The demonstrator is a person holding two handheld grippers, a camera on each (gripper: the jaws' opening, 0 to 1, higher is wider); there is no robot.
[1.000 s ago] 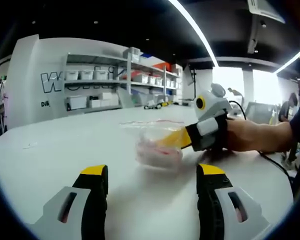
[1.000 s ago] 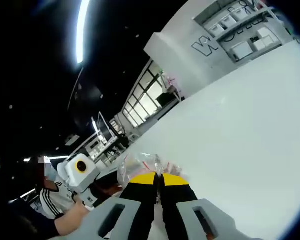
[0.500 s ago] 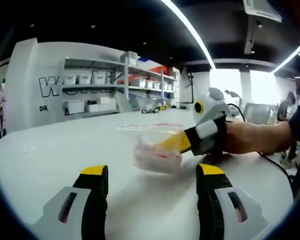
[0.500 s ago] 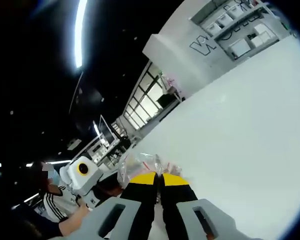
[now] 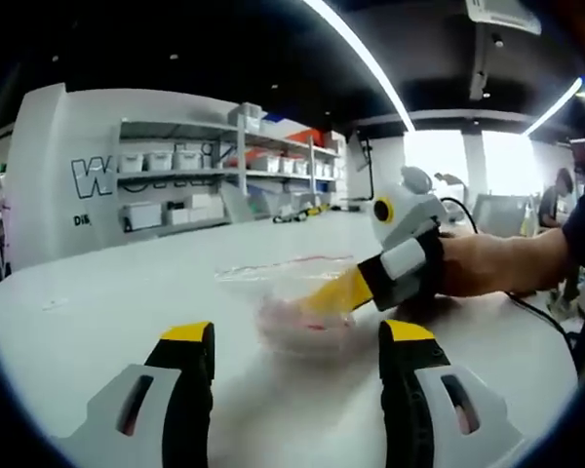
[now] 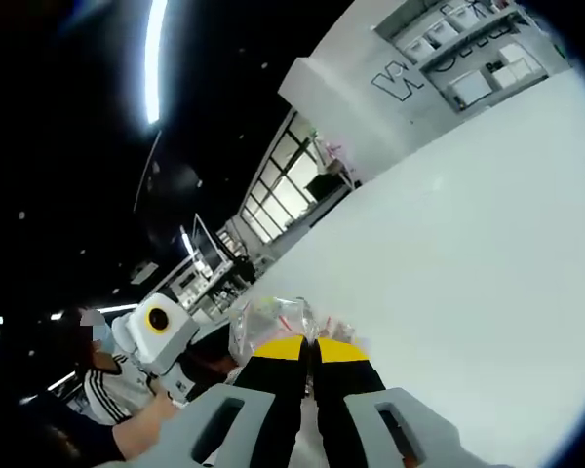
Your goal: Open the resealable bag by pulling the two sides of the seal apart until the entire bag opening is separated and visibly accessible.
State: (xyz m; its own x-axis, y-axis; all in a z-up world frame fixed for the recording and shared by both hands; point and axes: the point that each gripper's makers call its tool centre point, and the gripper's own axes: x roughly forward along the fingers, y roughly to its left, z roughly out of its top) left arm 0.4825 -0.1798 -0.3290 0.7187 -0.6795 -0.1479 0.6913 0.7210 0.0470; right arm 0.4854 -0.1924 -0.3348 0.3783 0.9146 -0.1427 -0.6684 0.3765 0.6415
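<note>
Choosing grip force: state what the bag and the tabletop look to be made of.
Resealable bag: thin clear plastic film, probably; the pinkish contents and table show through it, and it crinkles by the right gripper. Table: smooth white matt surface, perhaps laminate; it gives only soft reflections.

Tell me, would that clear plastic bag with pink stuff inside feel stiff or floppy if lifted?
The clear plastic resealable bag is probably floppy: its thin film looks crumpled where the right gripper pinches it. It is likely light, and may sag around the pink contents at its bottom.

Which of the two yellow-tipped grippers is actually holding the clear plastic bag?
The right gripper: it is shut on the clear plastic bag, while the left gripper stands open, apart from it.
</note>
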